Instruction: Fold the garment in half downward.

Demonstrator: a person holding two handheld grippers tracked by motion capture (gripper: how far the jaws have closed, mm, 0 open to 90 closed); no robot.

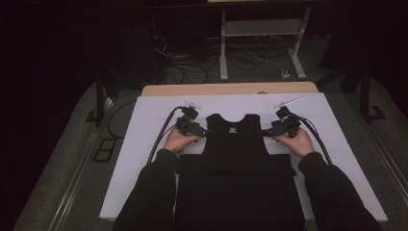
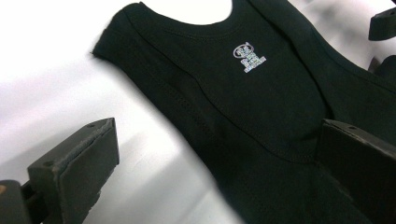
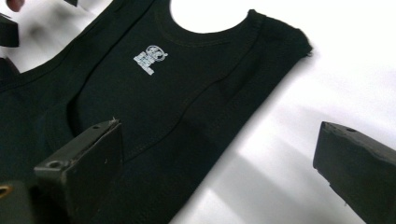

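Black sleeveless top (image 1: 235, 144) lies flat on the white sheet (image 1: 144, 159) over the bench (image 1: 231, 88), neck hole away from the person, small pale logo (image 2: 249, 57) just below the neckline. Lower part looks already folded or doubled into a wider band toward the person; can't tell exactly how many layers. Judgement: early to mid stage of a fold. The body is spread and squared, the armhole sides are not yet brought in, so the side folds and final fold are left.

Left hand-held gripper (image 1: 204, 131) sits at the top's left armhole edge, held by the person's left hand (image 1: 178, 140). In the left gripper view its jaws stand wide apart, one over the bare sheet, the other over the fabric, straddling the garment edge. Nothing pinched between them.

Right hand-held gripper (image 1: 267, 132) mirrors it at the right armhole edge, in the right hand (image 1: 297, 140). In the right gripper view the jaws are also spread wide, one over the black cloth, one over the white sheet, nothing clamped. Whether either jaw rests on the cloth or hovers just above it can't be told.

Next likely: close on both edges.
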